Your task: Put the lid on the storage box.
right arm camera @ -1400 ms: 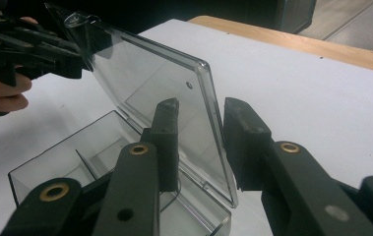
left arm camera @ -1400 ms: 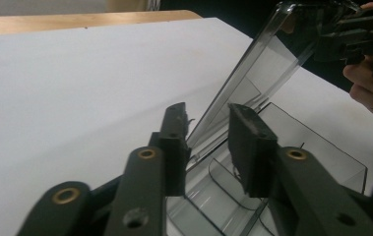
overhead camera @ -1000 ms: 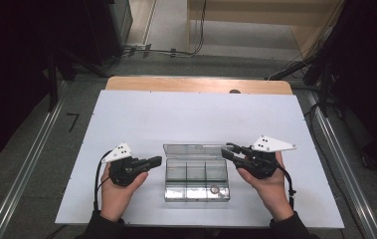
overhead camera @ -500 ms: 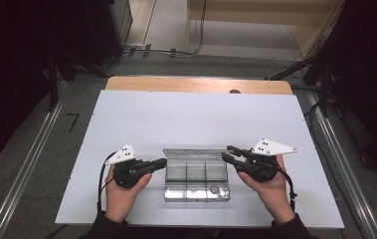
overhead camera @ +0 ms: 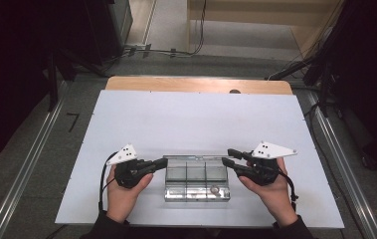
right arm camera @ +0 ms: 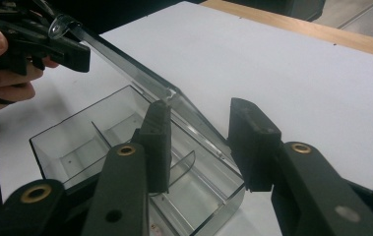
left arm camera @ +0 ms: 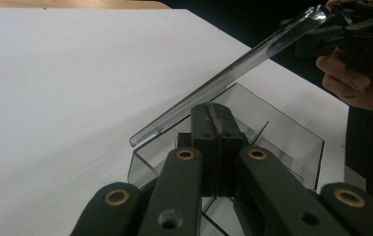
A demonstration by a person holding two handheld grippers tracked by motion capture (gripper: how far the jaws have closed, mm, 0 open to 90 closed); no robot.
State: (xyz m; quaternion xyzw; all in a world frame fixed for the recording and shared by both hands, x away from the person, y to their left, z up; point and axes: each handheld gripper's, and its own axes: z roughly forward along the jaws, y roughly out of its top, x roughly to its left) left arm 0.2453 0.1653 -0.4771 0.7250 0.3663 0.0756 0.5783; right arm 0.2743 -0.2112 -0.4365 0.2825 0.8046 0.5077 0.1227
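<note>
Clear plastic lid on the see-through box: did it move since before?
Yes. The clear plastic lid's far edge came slightly toward the person, away from the wooden table edge; the clear compartment box's near edge stayed put.

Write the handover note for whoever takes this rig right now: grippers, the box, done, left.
Left gripper: shut, jaws pinching the left end of the raised lid.
Right gripper: jaws have just been opening; they straddle the lid's right end, pads apart, no grip.
Clear compartment box: on the white table between both hands, lid tilted up. A small item lies in a front compartment; what it is cannot be told.
Done: lid lifted.
Left: probably swing the lid fully open or closed; which one is unclear.
</note>
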